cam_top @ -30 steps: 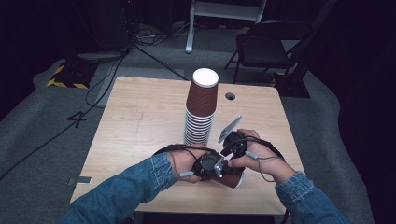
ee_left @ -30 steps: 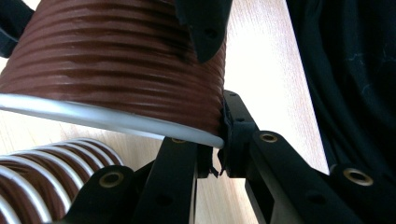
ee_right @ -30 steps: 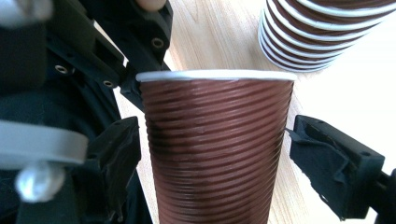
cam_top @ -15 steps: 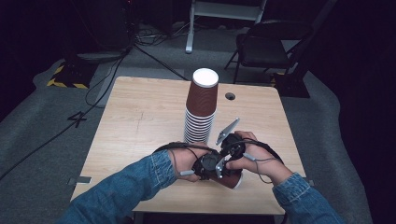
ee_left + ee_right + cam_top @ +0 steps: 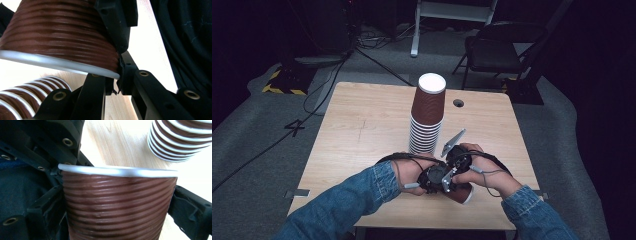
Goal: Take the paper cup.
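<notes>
A ribbed brown paper cup with a white rim lies on its side near the table's front edge, between my two grippers. In the left gripper view my left gripper is shut on the cup's rim, which its jaws pinch. It sits at my left hand in the high view. My right gripper straddles the cup's body. Its jaws have just been opening and stand beside the walls without squeezing them. In the high view it is close against the left one.
A tall stack of upturned brown cups stands mid-table just beyond my hands, also seen as stack and stack. The wooden table has a small hole at the back. A folding chair and cables lie beyond.
The right hand has edged slightly toward the left hand. The cup stays between the two grippers and the left hand has kept still.
</notes>
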